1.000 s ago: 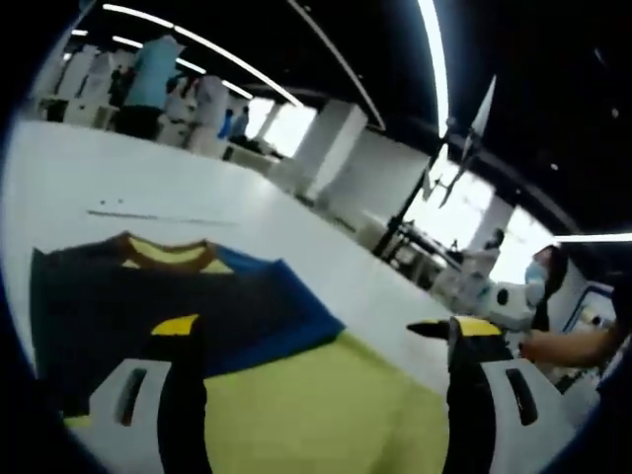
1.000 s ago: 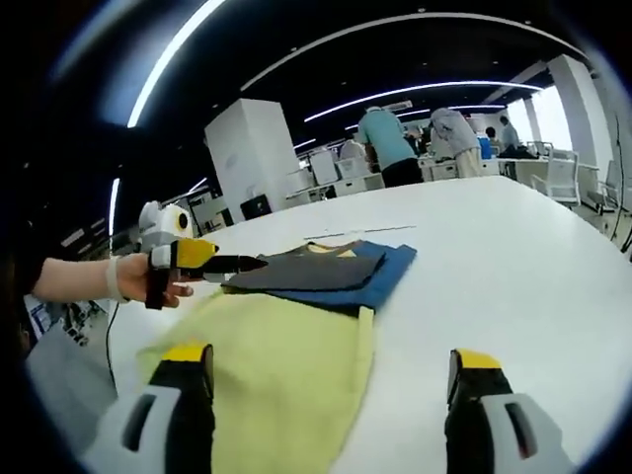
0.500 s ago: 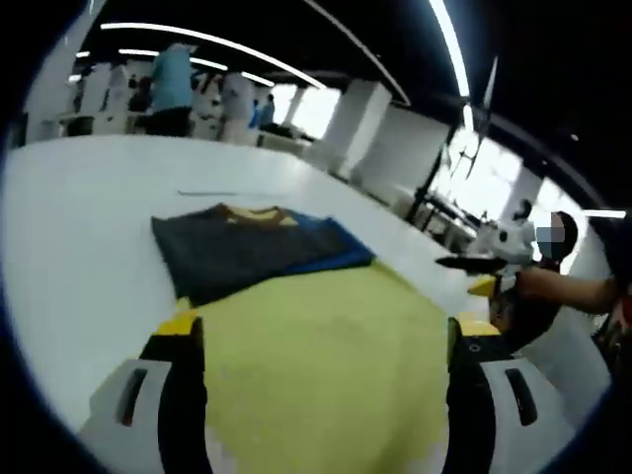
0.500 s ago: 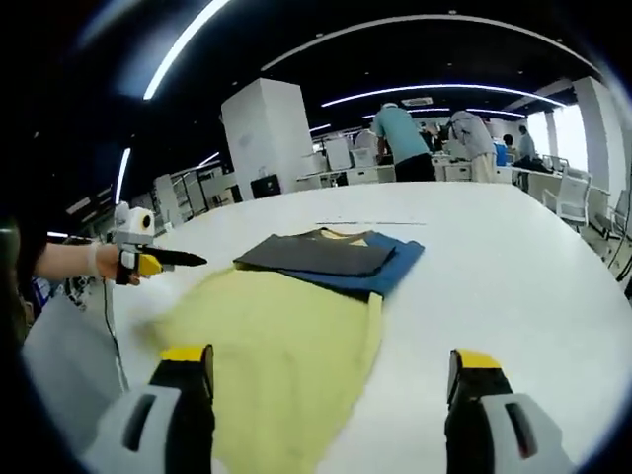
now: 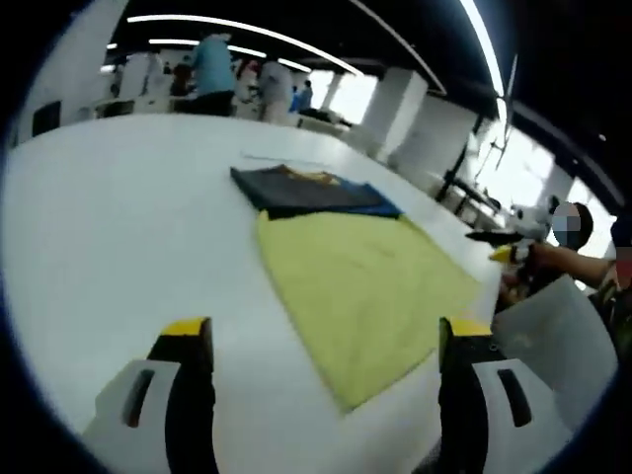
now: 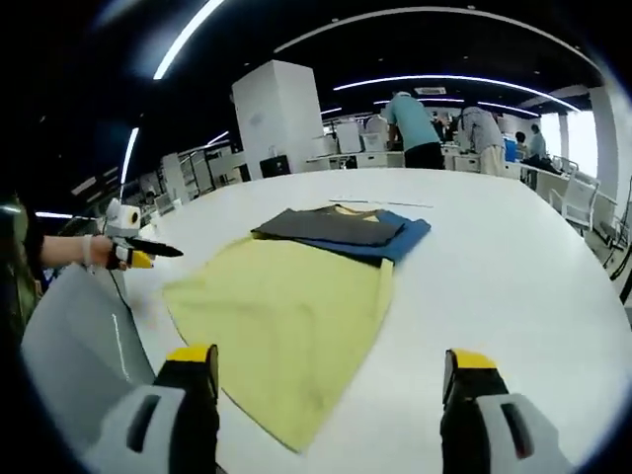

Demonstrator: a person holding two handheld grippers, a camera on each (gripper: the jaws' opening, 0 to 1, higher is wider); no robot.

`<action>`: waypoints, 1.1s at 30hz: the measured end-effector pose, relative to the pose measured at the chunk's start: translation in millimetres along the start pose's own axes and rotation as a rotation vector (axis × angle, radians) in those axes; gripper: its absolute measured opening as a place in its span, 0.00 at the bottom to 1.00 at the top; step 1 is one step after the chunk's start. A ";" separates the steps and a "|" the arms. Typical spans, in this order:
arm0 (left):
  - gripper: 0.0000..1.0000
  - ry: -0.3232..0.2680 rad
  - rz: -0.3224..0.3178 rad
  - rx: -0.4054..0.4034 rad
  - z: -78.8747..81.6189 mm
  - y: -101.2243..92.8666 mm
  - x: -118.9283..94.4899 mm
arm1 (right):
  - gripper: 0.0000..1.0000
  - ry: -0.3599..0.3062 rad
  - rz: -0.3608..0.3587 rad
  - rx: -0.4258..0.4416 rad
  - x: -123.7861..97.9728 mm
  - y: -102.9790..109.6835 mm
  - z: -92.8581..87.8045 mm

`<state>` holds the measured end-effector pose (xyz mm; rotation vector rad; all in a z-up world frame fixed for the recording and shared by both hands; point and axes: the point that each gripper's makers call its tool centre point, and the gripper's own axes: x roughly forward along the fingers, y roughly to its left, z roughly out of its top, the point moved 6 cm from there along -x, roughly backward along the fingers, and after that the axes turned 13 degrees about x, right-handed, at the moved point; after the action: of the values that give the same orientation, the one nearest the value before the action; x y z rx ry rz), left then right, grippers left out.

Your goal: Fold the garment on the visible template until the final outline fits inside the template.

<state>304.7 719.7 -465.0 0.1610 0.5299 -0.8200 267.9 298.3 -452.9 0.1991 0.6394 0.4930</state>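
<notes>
Yellow fabric makes up most of the T-shirt, which lies spread flat on the white table, its dark grey and blue shoulder end folded over at the far side with the yellow collar just showing. Over the last second both cameras have drawn back: the shirt sat right between the left gripper's jaws and now lies ahead and apart from them, and from the right gripper view the same retreat shows, the whole garment now in sight with bare table around it. Both grippers stand with jaws wide apart and nothing between them, so the cloth has been let go after a fold at the sleeve end. A thin line on the table beyond the collar may be a template edge; I cannot tell its full outline. The long yellow body looks unfolded, so more folds likely remain. People stand at benches far behind.
</notes>
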 end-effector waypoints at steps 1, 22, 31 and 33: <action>0.89 0.002 -0.009 -0.021 0.8 -2.9 0.3 | 0.92 0.013 0.000 -0.010 -1.7 1.0 -2.3; 0.50 0.080 -0.127 -0.014 -0.3 -10.5 -6.8 | 0.58 0.132 0.016 -0.004 -10.9 15.9 -32.7; 0.33 0.138 -0.165 -0.042 -10.8 -15.7 -5.1 | 0.40 0.185 0.009 0.003 -8.7 12.2 -44.9; 0.30 0.144 -0.168 -0.051 -12.7 -16.2 -4.3 | 0.34 0.188 0.007 -0.003 -7.7 11.3 -45.6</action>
<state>285.6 715.8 -472.7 0.1301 0.7063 -0.9615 230.3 305.5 -481.1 0.1533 0.8216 0.5229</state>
